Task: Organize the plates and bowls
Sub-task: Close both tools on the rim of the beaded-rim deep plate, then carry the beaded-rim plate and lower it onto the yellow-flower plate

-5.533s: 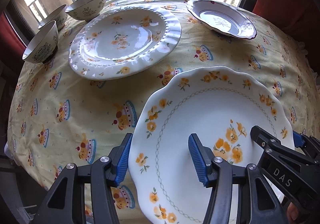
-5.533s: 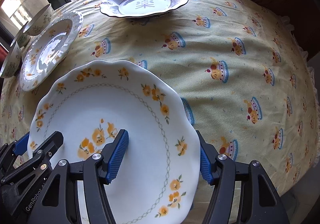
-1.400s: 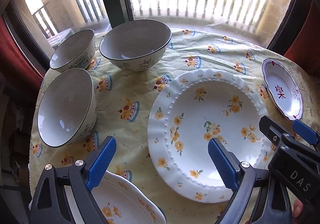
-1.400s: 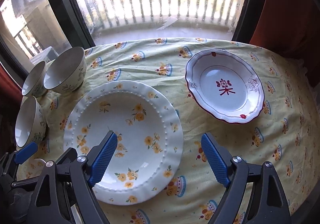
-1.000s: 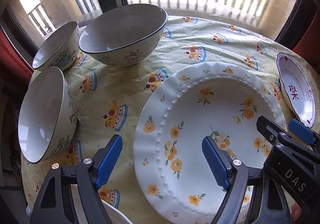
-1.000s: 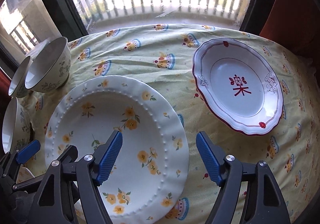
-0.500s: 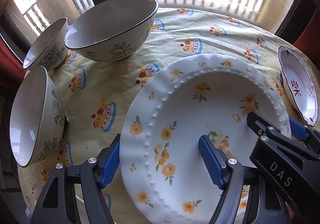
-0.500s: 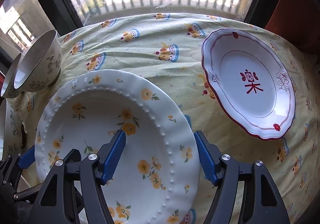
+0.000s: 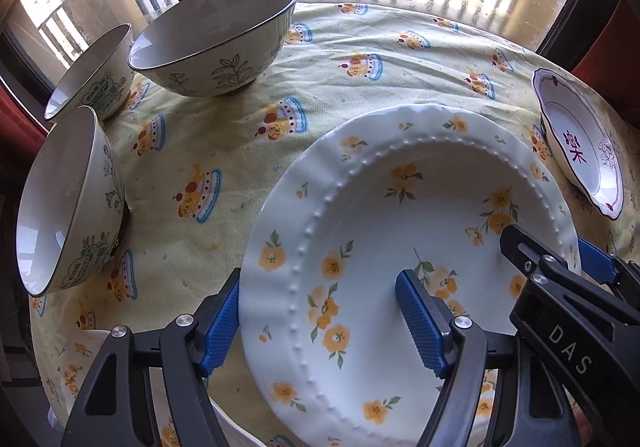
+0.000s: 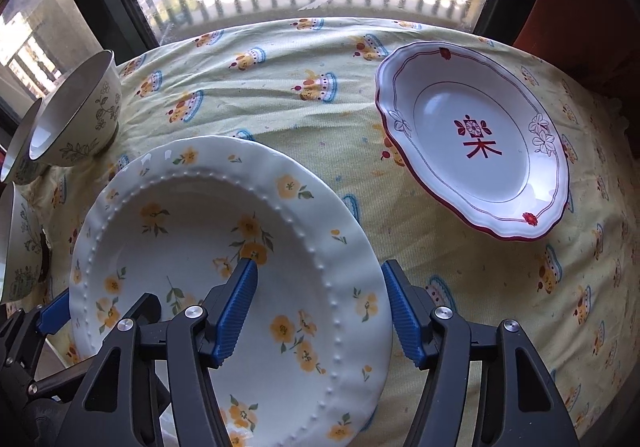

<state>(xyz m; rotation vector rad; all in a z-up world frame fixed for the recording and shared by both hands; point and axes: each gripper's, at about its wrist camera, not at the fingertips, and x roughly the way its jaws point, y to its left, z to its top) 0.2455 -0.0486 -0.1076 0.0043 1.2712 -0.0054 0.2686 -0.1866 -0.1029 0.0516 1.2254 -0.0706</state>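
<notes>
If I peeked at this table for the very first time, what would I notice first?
The big white plate with yellow flowers fills the front, with the left gripper straddling one rim and the right gripper the opposite rim, their jaws having just been closing. To its right lies a red-edged plate with a red symbol. Three leafy bowls cluster at the left on the yellow cake-print tablecloth.

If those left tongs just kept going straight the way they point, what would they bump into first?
Most likely the beaded yellow-flower plate. The left tongs point steeply down with that plate's left rim between the open jaws, one blue pad outside the edge, one over the well. Depth is unclear, but the plate comes before the tablecloth.
</notes>
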